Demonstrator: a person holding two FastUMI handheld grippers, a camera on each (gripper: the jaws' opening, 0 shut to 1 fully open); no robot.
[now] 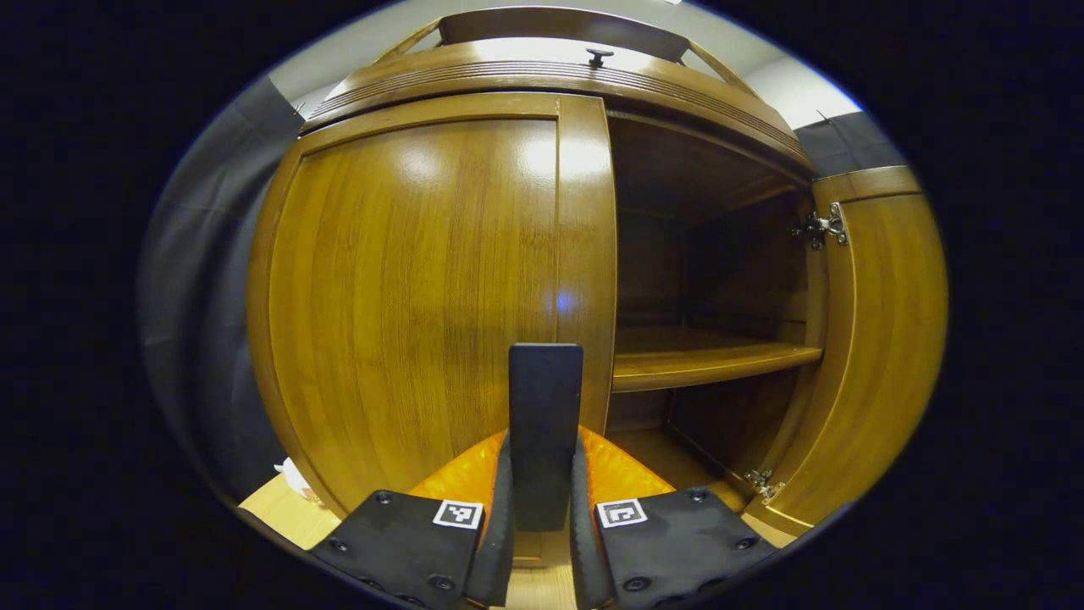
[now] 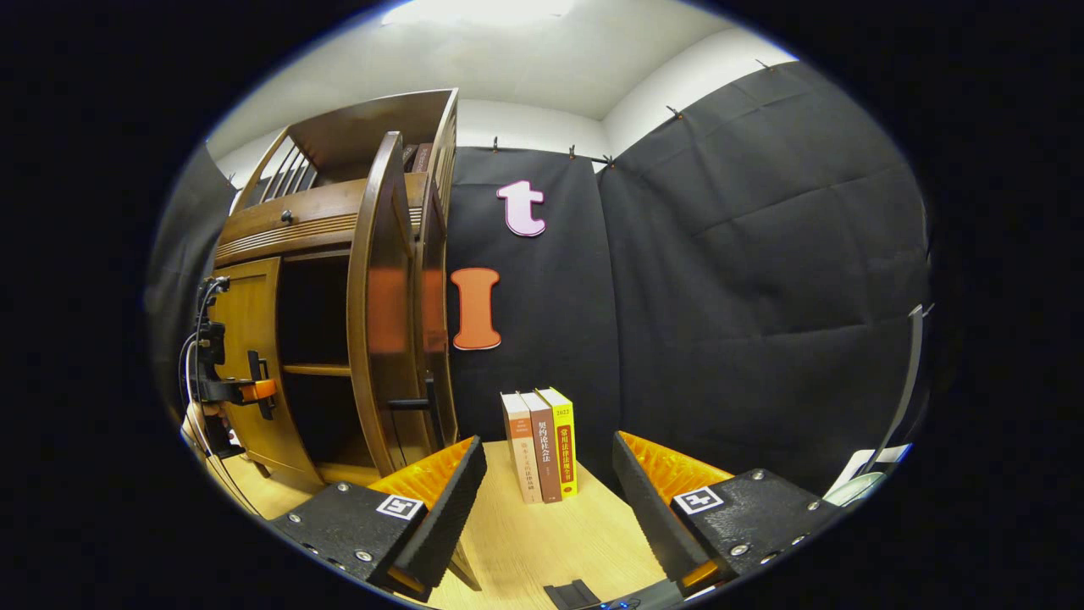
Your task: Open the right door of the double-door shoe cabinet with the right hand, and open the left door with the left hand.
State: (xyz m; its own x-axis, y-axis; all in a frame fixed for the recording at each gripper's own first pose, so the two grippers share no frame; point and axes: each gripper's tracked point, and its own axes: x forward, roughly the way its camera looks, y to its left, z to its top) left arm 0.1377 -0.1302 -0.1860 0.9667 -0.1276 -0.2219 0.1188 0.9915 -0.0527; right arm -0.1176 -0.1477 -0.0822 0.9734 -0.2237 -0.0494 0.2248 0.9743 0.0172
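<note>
In the left gripper view the wooden shoe cabinet fills the scene. Its left door lies flat against the frame. My left gripper is shut on that door's black handle, which stands upright between the fingers. The right door is swung wide, baring a dark interior with a shelf. In the right gripper view my right gripper is open and holds nothing, off to the right of the cabinet. The right door shows edge-on with its handle. The left gripper sits at the left door.
Three books stand upright on the light wooden floor ahead of the right gripper, against the black cloth wall. A small knob sits on the cabinet's top drawer. Metal hinges show on the open door.
</note>
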